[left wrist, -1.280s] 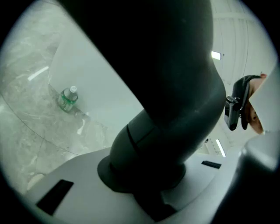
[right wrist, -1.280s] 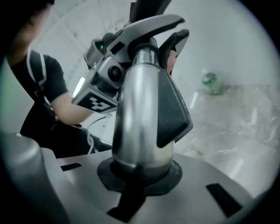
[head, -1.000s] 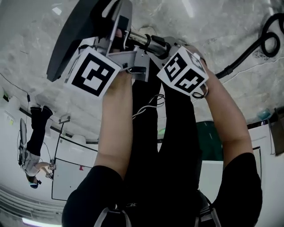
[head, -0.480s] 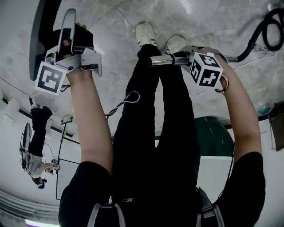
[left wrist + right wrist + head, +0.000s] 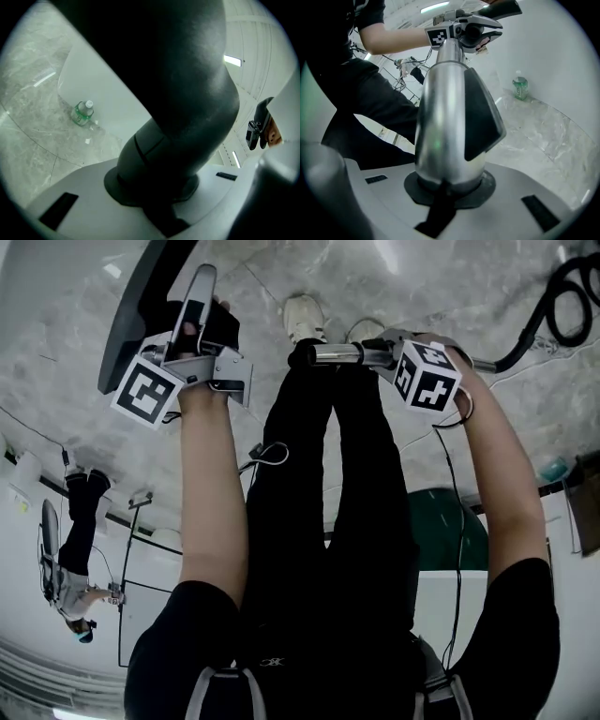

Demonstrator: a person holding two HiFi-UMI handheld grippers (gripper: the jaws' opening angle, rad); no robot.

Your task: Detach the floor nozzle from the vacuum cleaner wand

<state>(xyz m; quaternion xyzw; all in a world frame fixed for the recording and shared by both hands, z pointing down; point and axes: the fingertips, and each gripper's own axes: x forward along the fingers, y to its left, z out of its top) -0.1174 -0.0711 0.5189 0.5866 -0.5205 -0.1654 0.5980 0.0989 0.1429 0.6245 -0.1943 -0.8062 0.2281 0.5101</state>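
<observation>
Grips the dark neck of the floor nozzle [image 5: 141, 287] in the left tool [image 5: 192, 324], raised at the left above the floor. Clenches the silver wand [image 5: 333, 354] in the right tool [image 5: 380, 354], with its open end toward the nozzle and well apart from it. Looks detached, and so past the separating step. Next calls for lowering the nozzle gently to the floor while keeping the wand steady. Shows no readable brand or print: only square markers on the cubes, and a green-labelled bottle [image 5: 83, 112] too small to read.
</observation>
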